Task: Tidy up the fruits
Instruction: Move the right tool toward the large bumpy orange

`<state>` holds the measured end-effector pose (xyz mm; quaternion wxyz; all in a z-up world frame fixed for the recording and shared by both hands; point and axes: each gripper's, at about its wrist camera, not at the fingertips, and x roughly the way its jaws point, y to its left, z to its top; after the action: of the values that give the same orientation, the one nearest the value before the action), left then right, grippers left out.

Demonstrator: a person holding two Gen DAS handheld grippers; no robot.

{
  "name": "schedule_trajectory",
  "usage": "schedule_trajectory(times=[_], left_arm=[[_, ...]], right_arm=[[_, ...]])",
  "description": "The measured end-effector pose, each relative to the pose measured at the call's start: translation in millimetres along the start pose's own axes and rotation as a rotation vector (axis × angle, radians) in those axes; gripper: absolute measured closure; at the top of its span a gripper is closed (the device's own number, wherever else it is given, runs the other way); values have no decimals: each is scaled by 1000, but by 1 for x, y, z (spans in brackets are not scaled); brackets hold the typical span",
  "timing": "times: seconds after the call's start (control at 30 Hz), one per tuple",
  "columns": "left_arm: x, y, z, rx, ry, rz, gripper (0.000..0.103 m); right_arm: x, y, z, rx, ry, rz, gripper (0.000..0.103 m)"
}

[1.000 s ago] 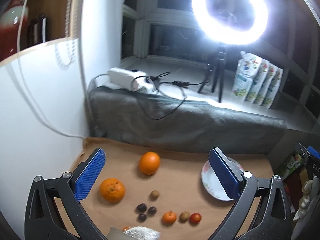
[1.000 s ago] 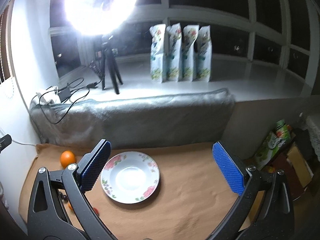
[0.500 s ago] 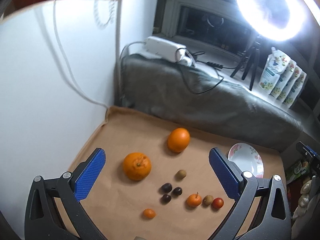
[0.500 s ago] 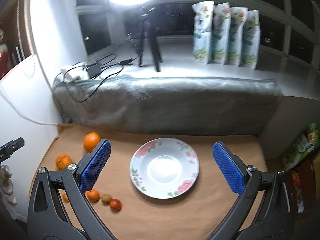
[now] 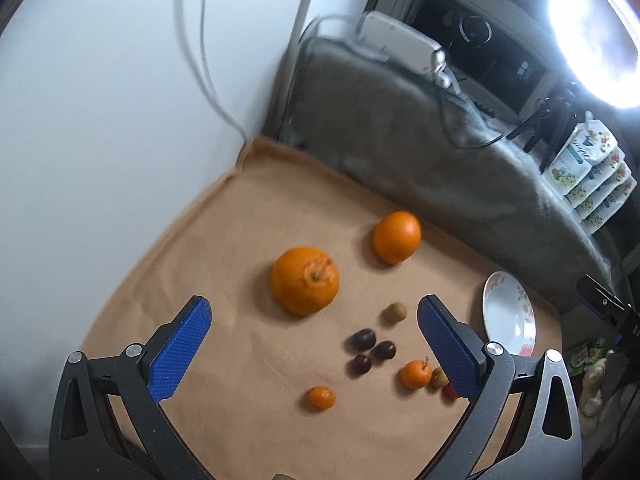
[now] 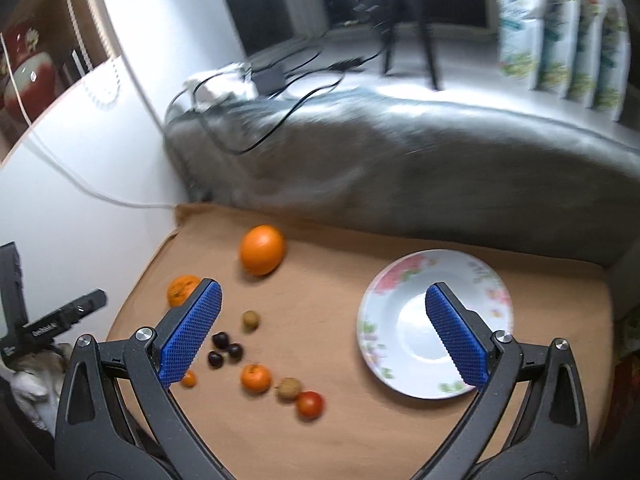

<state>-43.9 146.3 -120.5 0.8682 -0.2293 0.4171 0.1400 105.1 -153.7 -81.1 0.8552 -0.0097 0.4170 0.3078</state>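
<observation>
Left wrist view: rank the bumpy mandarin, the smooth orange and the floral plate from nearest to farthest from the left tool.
1. Bumpy mandarin, just ahead of the open left tool, between its fingers.
2. Smooth orange, farther back, right of the mandarin, near the grey cushion.
3. Floral plate, empty, off past the right finger at the mat's right edge.

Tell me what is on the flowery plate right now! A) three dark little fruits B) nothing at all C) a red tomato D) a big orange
B: the flowery plate shows only its bare white middle, while the fruits such as the big orange and the three dark little fruits all lie on the tan cloth to its left.
</observation>
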Motion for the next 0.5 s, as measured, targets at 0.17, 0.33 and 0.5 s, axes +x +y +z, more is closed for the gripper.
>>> schedule_trajectory(times=[0.17,0.33,0.5], left_arm=[[24,14,-6,-7,60,27,1],[47,13,-3,19,100,28,1],[69,19,2,-22,146,1,1]], right_arm=[[45,32,6,-25,122,96,0],[93,70,6,-73,213,168,0],[133,106,6,-126,282,219,0]])
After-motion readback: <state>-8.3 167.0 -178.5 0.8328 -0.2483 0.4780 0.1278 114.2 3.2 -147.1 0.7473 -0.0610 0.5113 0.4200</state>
